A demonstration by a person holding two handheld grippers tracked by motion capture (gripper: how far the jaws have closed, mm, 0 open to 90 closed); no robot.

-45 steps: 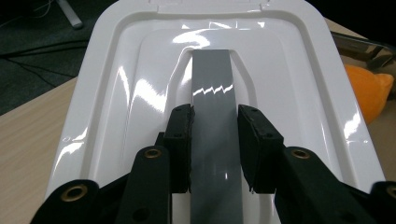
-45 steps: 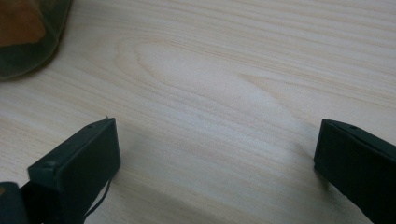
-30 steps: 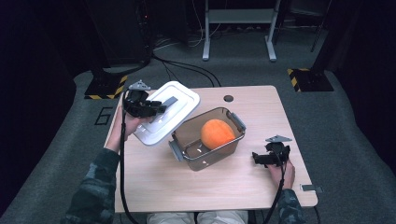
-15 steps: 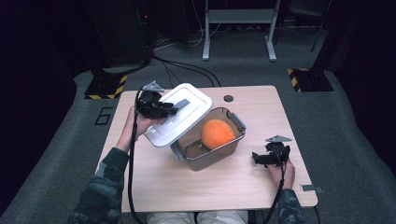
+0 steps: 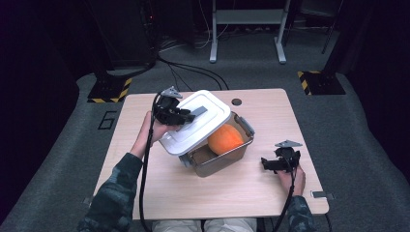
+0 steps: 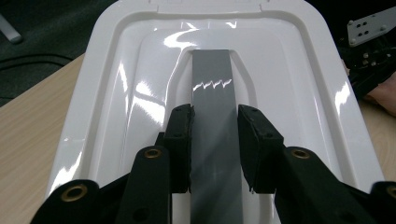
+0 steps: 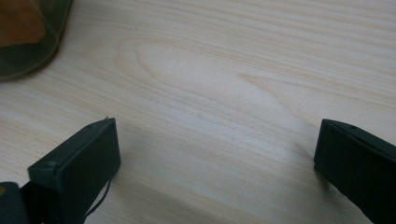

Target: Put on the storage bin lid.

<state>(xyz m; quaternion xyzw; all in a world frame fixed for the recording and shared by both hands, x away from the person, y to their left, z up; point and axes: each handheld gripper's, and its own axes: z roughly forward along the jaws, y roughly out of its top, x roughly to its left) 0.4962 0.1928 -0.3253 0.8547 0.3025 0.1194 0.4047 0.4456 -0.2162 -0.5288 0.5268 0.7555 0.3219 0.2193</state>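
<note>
While your left gripper point(image 5: 186, 117) clamps the grey handle strip point(image 6: 214, 116) of the white lid point(image 5: 193, 121), the lid hangs tilted over the near-left part of the clear container point(image 5: 239, 147), its lower edge toward you. From the high view, the orange ball point(image 5: 225, 139) sits inside the container, partly covered by the lid; the container stands mid-table point(image 5: 159, 193). Your left gripper view adds what the high view cannot resolve: both black pads point(image 6: 180, 140) press flat against the two long edges of the strip, and the lid's glossy recessed top runs away from the camera, with your other hand and its gripper at the upper right. Your right gripper point(image 5: 269, 164) rests on the table to the right of the container, well apart from it. Its own view shows the jaws spread wide with bare wood grain between them, nothing held, and a corner of the container point(image 7: 28, 37) at the upper left.
</note>
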